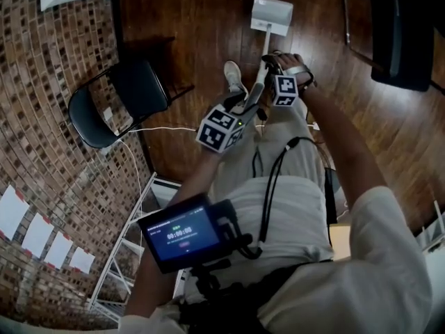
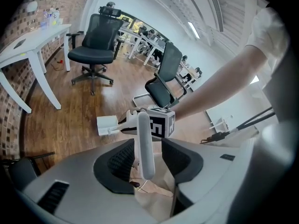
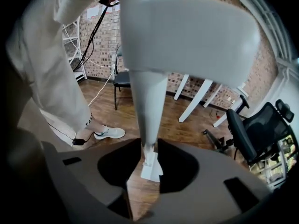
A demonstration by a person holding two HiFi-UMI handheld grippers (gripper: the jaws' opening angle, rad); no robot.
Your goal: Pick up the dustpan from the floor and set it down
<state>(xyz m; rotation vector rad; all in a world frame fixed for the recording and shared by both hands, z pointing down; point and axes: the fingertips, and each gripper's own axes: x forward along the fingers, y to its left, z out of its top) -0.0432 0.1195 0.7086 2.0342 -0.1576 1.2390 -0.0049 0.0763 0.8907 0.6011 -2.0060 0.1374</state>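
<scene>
The white dustpan (image 1: 272, 14) lies far below on the wood floor, its long pale handle (image 1: 262, 58) rising toward me. I cannot tell whether the pan touches the floor. My right gripper (image 1: 272, 75) sits partway down the handle. In the right gripper view the handle (image 3: 148, 101) fills the gap of the right gripper (image 3: 149, 147), which is shut on it, with the pan (image 3: 150, 168) showing beyond. My left gripper (image 1: 240, 111) is at the handle's upper end. In the left gripper view the rounded handle end (image 2: 145, 148) lies between the left gripper's (image 2: 145, 142) jaws, with a gap at the right jaw.
A black folding chair (image 1: 119, 97) stands by the brick wall (image 1: 49, 117) at left, and a white cable (image 1: 163, 129) runs across the floor. A black office chair (image 1: 393, 37) is at top right. My shoe (image 1: 234, 76) is beside the handle, and a metal rack (image 1: 128, 245) is at lower left.
</scene>
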